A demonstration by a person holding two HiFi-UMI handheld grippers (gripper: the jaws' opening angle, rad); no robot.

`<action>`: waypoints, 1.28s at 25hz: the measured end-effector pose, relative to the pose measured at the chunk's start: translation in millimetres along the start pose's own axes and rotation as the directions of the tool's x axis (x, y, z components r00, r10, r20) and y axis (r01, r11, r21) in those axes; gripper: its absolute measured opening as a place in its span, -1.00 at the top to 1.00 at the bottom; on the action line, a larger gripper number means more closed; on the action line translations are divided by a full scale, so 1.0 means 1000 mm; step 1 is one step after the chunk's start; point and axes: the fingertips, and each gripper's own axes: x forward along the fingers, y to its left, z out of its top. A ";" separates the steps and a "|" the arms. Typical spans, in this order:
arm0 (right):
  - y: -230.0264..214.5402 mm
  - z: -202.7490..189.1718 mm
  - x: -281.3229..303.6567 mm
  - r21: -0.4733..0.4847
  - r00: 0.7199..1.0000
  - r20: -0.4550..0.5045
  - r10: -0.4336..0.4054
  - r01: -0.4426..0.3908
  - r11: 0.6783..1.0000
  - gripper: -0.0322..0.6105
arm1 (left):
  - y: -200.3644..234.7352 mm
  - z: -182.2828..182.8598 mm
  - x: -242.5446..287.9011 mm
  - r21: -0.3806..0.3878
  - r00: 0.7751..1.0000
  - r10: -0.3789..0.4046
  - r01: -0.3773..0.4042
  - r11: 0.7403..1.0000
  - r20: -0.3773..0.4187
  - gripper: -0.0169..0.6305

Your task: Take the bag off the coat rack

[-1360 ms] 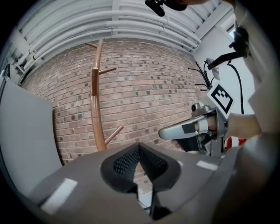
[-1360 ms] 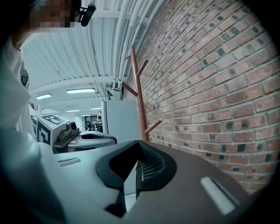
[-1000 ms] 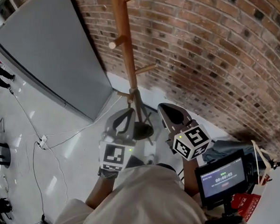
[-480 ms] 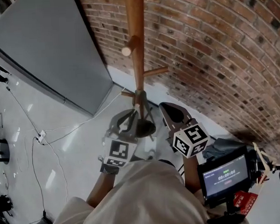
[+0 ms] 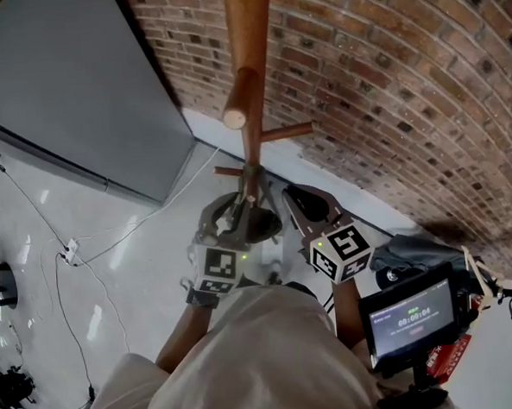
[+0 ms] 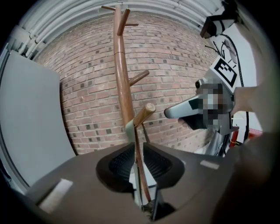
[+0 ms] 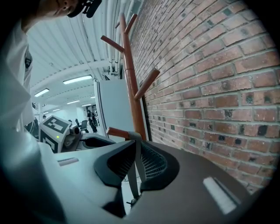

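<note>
Low on the wooden coat rack [image 5: 247,35], against a brick wall [image 5: 404,86], the bag's grey strap [image 7: 134,139] is hanging over a short peg [image 7: 117,132]; the bag's body cannot be made out. The strap is passing between the pads of both tongs. The left tongs [image 6: 136,153] and right tongs [image 7: 136,154] have just been opening and are standing slightly apart, loose around the strap rather than pinching it. A person [image 5: 248,364] is holding both over a glossy white floor [image 5: 96,278] beside a grey panel [image 5: 67,90].
</note>
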 end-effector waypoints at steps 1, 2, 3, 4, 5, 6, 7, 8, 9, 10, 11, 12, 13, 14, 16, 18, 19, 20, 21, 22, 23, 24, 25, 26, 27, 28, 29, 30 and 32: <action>0.000 -0.003 0.002 0.003 1.000 -0.008 0.000 0.000 1.000 0.78 | 0.001 -0.004 0.002 -0.003 1.000 -0.005 0.005 1.000 -0.010 0.75; 0.001 -0.006 0.005 0.005 1.000 -0.016 0.001 -0.001 1.000 0.77 | 0.001 -0.008 0.004 -0.006 1.000 -0.011 0.011 1.000 -0.020 0.74; 0.002 -0.008 0.008 0.006 1.000 -0.024 0.006 -0.005 1.000 0.76 | 0.001 -0.013 0.007 -0.008 0.999 -0.018 0.018 1.000 -0.031 0.73; 0.004 -0.011 0.011 0.009 0.999 -0.031 0.012 -0.011 1.000 0.74 | 0.000 -0.017 0.009 -0.009 0.999 -0.025 0.025 1.000 -0.041 0.72; 0.005 -0.013 0.014 0.015 0.999 -0.037 0.020 -0.020 1.000 0.73 | 0.000 -0.021 0.011 -0.007 0.998 -0.030 0.029 1.000 -0.050 0.70; 0.007 -0.014 0.017 0.025 0.999 -0.040 0.031 -0.030 0.999 0.72 | -0.001 -0.025 0.014 -0.004 0.998 -0.032 0.032 0.999 -0.058 0.68; 0.009 -0.015 0.021 0.038 0.998 -0.040 0.043 -0.042 0.998 0.70 | -0.001 -0.028 0.016 0.000 0.997 -0.033 0.033 0.999 -0.066 0.66; 0.010 -0.015 0.024 0.049 0.998 -0.040 0.053 -0.051 0.998 0.68 | -0.001 -0.031 0.018 0.002 0.997 -0.033 0.033 0.999 -0.073 0.63; 0.010 -0.015 0.027 0.053 0.997 -0.041 0.059 -0.057 0.997 0.66 | -0.001 -0.034 0.020 0.003 0.996 -0.034 0.034 0.999 -0.078 0.60; 0.010 -0.016 0.030 0.052 0.997 -0.045 0.061 -0.058 0.997 0.64 | -0.001 -0.037 0.023 0.004 0.996 -0.036 0.037 0.999 -0.081 0.59; 0.009 -0.017 0.034 0.050 0.997 -0.050 0.061 -0.058 0.997 0.63 | -0.001 -0.039 0.025 0.004 0.996 -0.039 0.039 0.999 -0.083 0.58; 0.009 -0.019 0.037 0.048 0.997 -0.055 0.062 -0.059 0.997 0.62 | -0.001 -0.041 0.027 0.004 0.996 -0.039 0.040 0.999 -0.085 0.57; 0.009 -0.021 0.039 0.047 0.996 -0.060 0.063 -0.061 0.997 0.61 | 0.000 -0.042 0.029 0.003 0.996 -0.038 0.039 0.999 -0.086 0.57; 0.009 -0.023 0.042 0.047 0.996 -0.066 0.065 -0.062 0.997 0.60 | 0.001 -0.044 0.030 0.000 0.996 -0.036 0.036 0.999 -0.087 0.57; 0.010 -0.028 0.046 0.043 0.995 -0.078 0.065 -0.062 0.997 0.58 | 0.002 -0.047 0.031 -0.010 0.995 -0.036 0.035 0.999 -0.091 0.57; 0.009 -0.033 0.050 0.033 0.994 -0.094 0.057 -0.055 0.998 0.57 | 0.003 -0.049 0.034 -0.021 0.995 -0.042 0.041 0.999 -0.093 0.57; 0.009 -0.035 0.052 0.025 0.993 -0.104 0.051 -0.049 0.998 0.56 | 0.002 -0.050 0.035 -0.024 0.994 -0.046 0.044 0.999 -0.095 0.57; 0.008 -0.037 0.054 0.016 0.992 -0.115 0.044 -0.043 0.999 0.56 | 0.002 -0.050 0.037 -0.026 0.994 -0.049 0.047 0.999 -0.097 0.57; 0.008 -0.039 0.056 0.007 0.992 -0.124 0.038 -0.037 0.999 0.55 | 0.002 -0.051 0.038 -0.029 0.994 -0.052 0.049 0.998 -0.099 0.57; 0.007 -0.041 0.058 -0.001 0.991 -0.131 0.032 -0.032 0.999 0.55 | 0.002 -0.052 0.039 -0.032 0.993 -0.054 0.051 0.998 -0.102 0.57; 0.007 -0.042 0.060 -0.005 0.990 -0.136 0.027 -0.028 1.000 0.55 | 0.002 -0.052 0.040 -0.035 0.993 -0.057 0.053 0.998 -0.105 0.57; 0.007 -0.042 0.062 -0.008 0.990 -0.139 0.024 -0.026 1.000 0.54 | 0.002 -0.053 0.041 -0.039 0.992 -0.060 0.056 0.998 -0.107 0.57; 0.007 -0.042 0.064 -0.010 0.990 -0.141 0.023 -0.024 1.000 0.54 | 0.001 -0.053 0.043 -0.043 0.992 -0.063 0.058 0.997 -0.108 0.57; 0.007 -0.042 0.065 -0.012 0.990 -0.143 0.023 -0.025 1.000 0.54 | 0.001 -0.054 0.044 -0.046 0.992 -0.066 0.061 0.997 -0.108 0.57; 0.008 -0.042 0.067 -0.016 0.989 -0.144 0.025 -0.027 1.000 0.55 | 0.001 -0.053 0.045 -0.049 0.992 -0.068 0.063 0.997 -0.108 0.57; 0.009 -0.042 0.068 -0.020 0.989 -0.147 0.026 -0.029 0.999 0.55 | 0.001 -0.053 0.046 -0.053 0.992 -0.070 0.064 0.997 -0.107 0.57; 0.009 -0.042 0.069 -0.023 0.989 -0.149 0.026 -0.030 0.999 0.56 | 0.001 -0.053 0.047 -0.058 0.992 -0.071 0.065 0.996 -0.105 0.57; 0.010 -0.042 0.070 -0.024 0.988 -0.150 0.026 -0.030 0.999 0.57 | 0.001 -0.052 0.047 -0.064 0.992 -0.071 0.065 0.996 -0.101 0.58; 0.010 -0.042 0.070 -0.024 0.988 -0.154 0.025 -0.029 0.999 0.58 | 0.002 -0.050 0.047 -0.082 0.993 -0.072 0.065 0.995 -0.095 0.61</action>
